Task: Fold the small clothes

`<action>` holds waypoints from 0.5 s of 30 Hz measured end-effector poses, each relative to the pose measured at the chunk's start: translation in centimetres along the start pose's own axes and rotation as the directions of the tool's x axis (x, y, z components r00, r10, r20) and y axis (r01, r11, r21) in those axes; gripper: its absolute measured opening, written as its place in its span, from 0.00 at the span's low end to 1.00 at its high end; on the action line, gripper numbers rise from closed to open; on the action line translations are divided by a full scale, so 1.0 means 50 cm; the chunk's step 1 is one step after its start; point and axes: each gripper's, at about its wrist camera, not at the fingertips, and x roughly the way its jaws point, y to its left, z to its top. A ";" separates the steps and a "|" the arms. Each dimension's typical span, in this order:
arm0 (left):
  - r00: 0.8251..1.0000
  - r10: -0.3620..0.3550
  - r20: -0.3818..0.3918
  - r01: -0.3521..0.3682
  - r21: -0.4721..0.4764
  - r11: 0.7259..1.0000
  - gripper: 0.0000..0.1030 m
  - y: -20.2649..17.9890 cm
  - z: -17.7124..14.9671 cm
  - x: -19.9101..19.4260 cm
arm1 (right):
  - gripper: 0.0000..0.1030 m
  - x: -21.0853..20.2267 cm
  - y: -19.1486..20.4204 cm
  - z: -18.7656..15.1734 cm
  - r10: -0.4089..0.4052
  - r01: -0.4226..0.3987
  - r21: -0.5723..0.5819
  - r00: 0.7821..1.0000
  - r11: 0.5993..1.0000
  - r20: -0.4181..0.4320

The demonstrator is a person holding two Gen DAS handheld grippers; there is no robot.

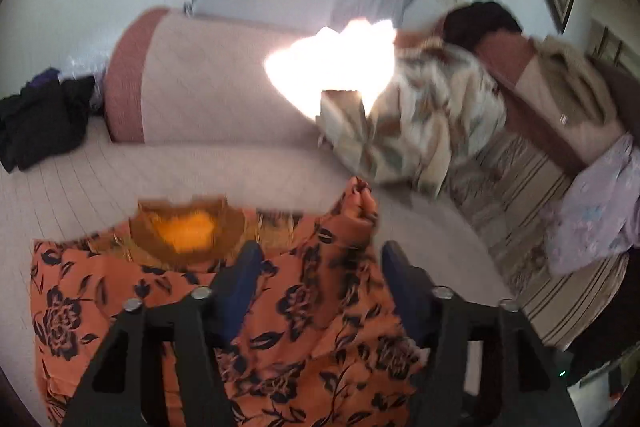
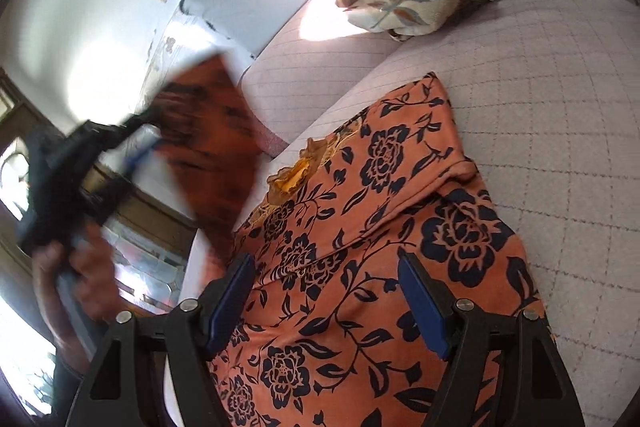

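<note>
While the orange floral garment (image 2: 392, 227) lies on the bed (image 2: 560, 107), both tools gape, grasping nothing.

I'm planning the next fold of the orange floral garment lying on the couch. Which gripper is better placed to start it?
Right, probably. The right gripper hangs open just above the orange floral garment, sharp in its view. The left gripper, also open, shows blurred.

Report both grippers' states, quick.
Left gripper: open, nothing between its fingers, above the orange floral garment.
Right gripper: open, holding nothing, over the same garment.
</note>
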 end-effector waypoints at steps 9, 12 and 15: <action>0.973 0.230 0.024 -0.227 -0.083 0.970 0.68 0.232 -0.141 -0.156 | 0.79 -0.007 0.004 0.009 -0.030 0.030 0.005 1.000 1.000 0.004; 0.953 0.304 0.009 -0.299 -0.149 0.943 0.68 0.343 -0.194 -0.196 | 0.79 -0.008 0.031 0.051 -0.090 0.091 -0.056 0.996 0.994 0.022; 0.949 0.315 -0.006 -0.305 -0.269 0.914 0.68 0.431 -0.242 -0.211 | 0.79 0.042 0.066 0.132 -0.199 0.195 -0.167 0.980 0.967 -0.010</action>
